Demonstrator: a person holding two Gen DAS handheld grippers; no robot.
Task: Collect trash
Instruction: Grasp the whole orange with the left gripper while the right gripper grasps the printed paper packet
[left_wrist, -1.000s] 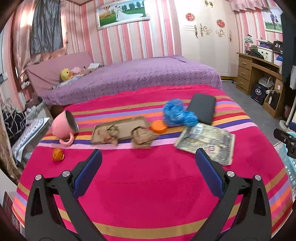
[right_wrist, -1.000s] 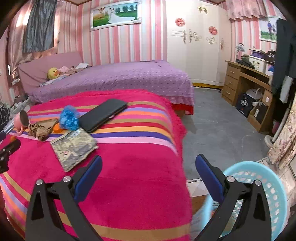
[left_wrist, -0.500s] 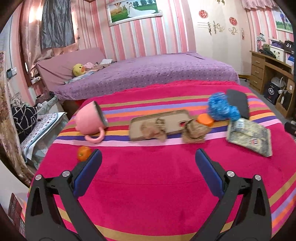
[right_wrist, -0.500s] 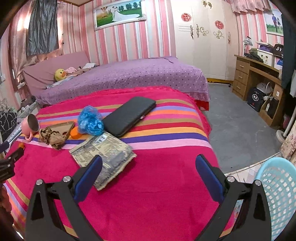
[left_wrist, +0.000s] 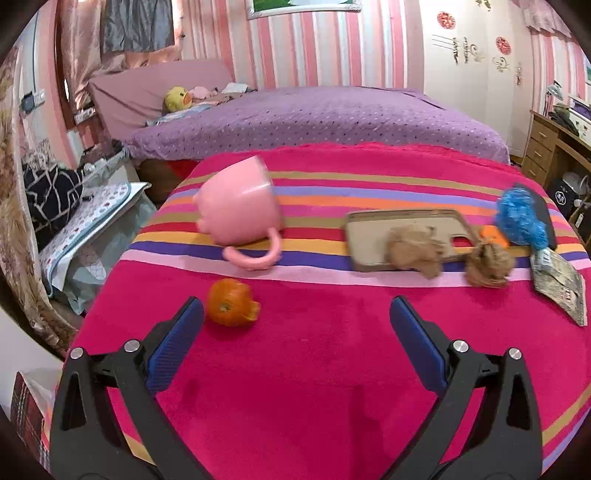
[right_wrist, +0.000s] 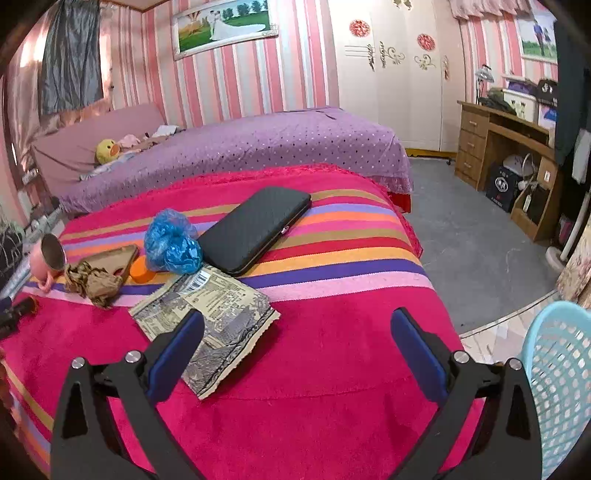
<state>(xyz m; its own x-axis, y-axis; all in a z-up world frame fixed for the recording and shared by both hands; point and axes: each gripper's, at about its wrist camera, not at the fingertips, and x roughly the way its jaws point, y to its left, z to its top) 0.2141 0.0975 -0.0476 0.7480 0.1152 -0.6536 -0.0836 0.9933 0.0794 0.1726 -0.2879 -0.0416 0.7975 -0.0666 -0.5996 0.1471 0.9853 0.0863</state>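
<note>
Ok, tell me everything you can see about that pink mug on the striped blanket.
The pink mug lies tipped on its side on the striped blanket, its looped handle resting on the fabric toward the camera. It looks smooth and glossy, maybe ceramic or plastic. In the right wrist view its dark inside faces right. Nothing but the blanket touches it; the orange peel lies nearby, apart from it.

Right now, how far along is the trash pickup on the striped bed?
Nothing looks collected yet. Both tongs, left and right, are open and empty. The left hovers near the orange peel. Still on the blanket: crumpled brown paper, blue plastic bag, flat wrapper. The visible part of the blue basket looks empty.
</note>
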